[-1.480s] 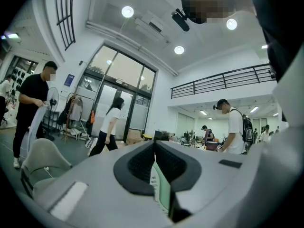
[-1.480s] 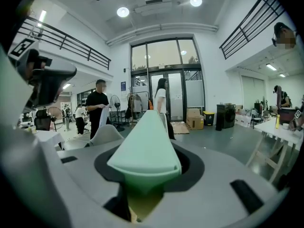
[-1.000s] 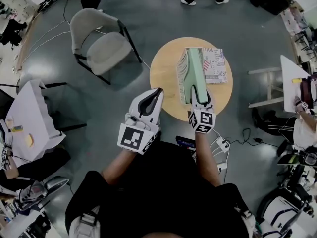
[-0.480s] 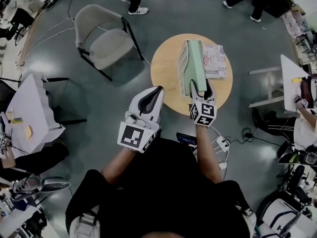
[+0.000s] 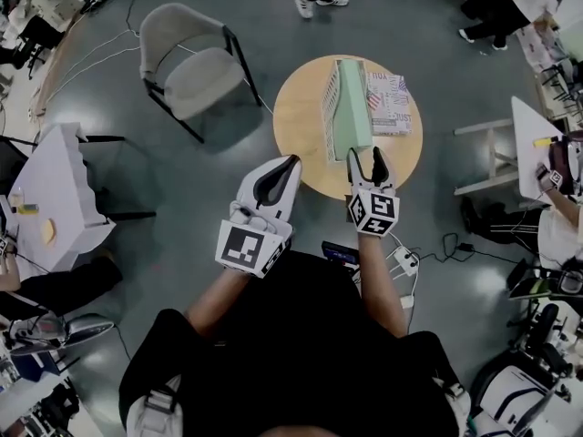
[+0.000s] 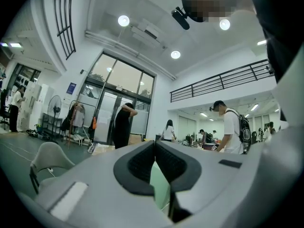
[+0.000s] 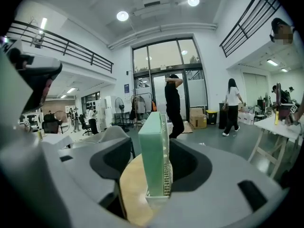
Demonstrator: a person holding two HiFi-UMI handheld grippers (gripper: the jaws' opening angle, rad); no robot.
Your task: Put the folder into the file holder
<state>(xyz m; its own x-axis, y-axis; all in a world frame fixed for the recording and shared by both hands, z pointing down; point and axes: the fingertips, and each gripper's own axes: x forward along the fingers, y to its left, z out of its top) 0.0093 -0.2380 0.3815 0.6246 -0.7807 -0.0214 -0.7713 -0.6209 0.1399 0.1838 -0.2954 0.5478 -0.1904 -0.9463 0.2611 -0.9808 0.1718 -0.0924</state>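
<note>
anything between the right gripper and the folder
Nothing visible. The folder stands in the file holder, straight ahead of the right gripper. Its jaws are closing, with the folder's near end in line with the gap between them, untouched.

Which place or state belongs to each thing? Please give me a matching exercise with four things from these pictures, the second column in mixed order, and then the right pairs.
Things:
1. green folder
2. printed booklet
3. grey chair
4. left gripper

Places or states:
A. on the floor, left of the round table in the head view
B. jaws together, nothing between them
C. lies flat on the table, right of the file holder
D. stands on edge in the file holder

Pairs: 1-D, 2-C, 3-A, 4-B
</note>
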